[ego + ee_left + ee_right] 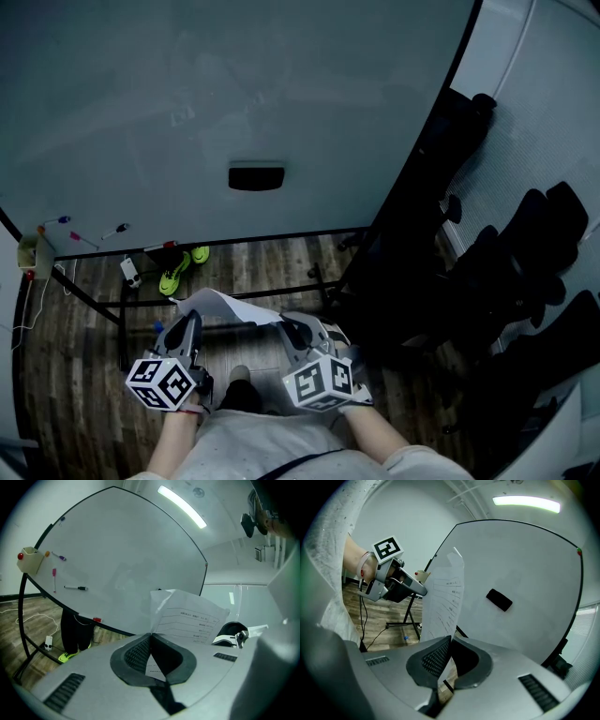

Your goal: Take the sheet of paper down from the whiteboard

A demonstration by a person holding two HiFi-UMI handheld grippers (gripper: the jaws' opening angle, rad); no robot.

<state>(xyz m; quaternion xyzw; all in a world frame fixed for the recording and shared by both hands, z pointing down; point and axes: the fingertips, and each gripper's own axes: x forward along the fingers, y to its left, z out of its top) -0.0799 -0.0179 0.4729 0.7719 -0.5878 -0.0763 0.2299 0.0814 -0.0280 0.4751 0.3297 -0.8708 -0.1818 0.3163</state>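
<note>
1. The left gripper (187, 324) is pinching the sheet of paper (225, 307); in the left gripper view its jaws are pressing together on the sheet's (192, 619) lower corner at the left gripper (150, 637).
2. The right gripper (296, 328) is clamping the opposite side of the paper; in the right gripper view the sheet (443, 599) is rising edge-on out of the closed jaws of the right gripper (450, 640).
3. The paper is hanging between the two grippers, off the whiteboard (234, 103) and in front of its lower edge, above the wooden floor (267, 264). It is bowing upward in the middle, with printed lines showing on it.
4. A black eraser (256, 176) is sitting on the whiteboard's face, well above the sheet.
5. Markers (75, 588) are sticking to the board near its left edge, beside a pale holder box (29, 559).
6. A green shoe (176, 274) is showing on the floor under the board's stand.
7. Black office chairs (530, 267) are standing at the right, well apart from the sheet.
</note>
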